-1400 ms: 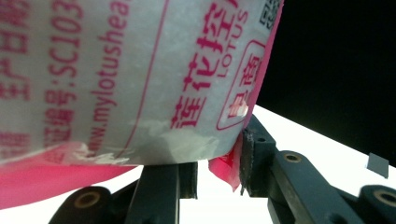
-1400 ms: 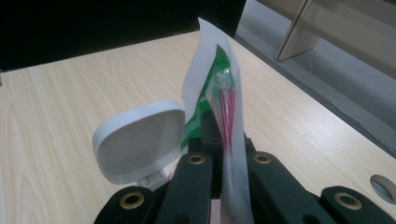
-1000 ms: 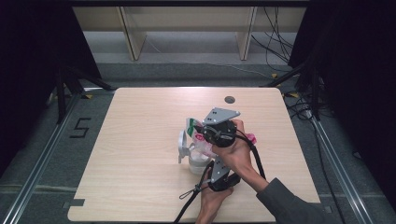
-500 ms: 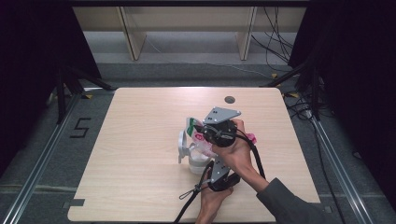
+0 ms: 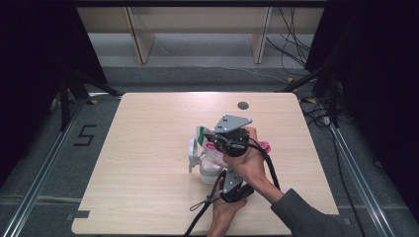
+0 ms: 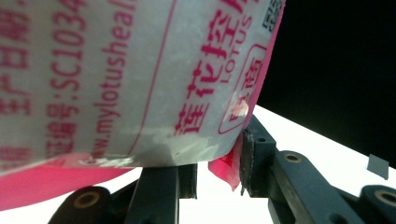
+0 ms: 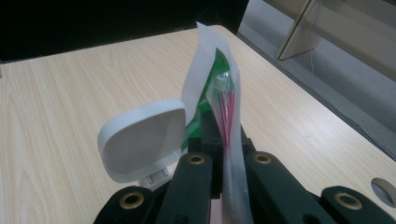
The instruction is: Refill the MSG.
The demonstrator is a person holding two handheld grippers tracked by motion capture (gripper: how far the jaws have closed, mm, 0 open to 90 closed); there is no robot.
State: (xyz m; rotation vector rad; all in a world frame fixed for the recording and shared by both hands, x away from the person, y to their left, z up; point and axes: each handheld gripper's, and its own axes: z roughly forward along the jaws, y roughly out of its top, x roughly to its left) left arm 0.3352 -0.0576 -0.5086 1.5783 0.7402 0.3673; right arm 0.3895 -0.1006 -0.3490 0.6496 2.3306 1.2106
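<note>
A plastic packet (image 5: 204, 137) with pink print and a green top corner hangs over a white jar (image 5: 206, 173) at the table's centre right. The jar's flip lid (image 5: 191, 154) stands open to the left. My right gripper (image 5: 211, 140) is above the jar, shut on the packet's upper edge. In the right gripper view that edge (image 7: 211, 70) rises between the jaws of the right gripper (image 7: 219, 128), with the lid (image 7: 142, 140) to the left. My left gripper (image 5: 221, 175) comes in from below. In the left gripper view the left gripper (image 6: 205, 156) pinches the packet (image 6: 116, 70) near its pink bottom.
The wooden table (image 5: 148, 148) has bare surface to the left and behind the jar. A round cable hole (image 5: 242, 105) lies near the far edge. Shelf legs (image 5: 140, 39) and loose cables (image 5: 291, 44) are on the floor beyond. Black cables trail off the front edge.
</note>
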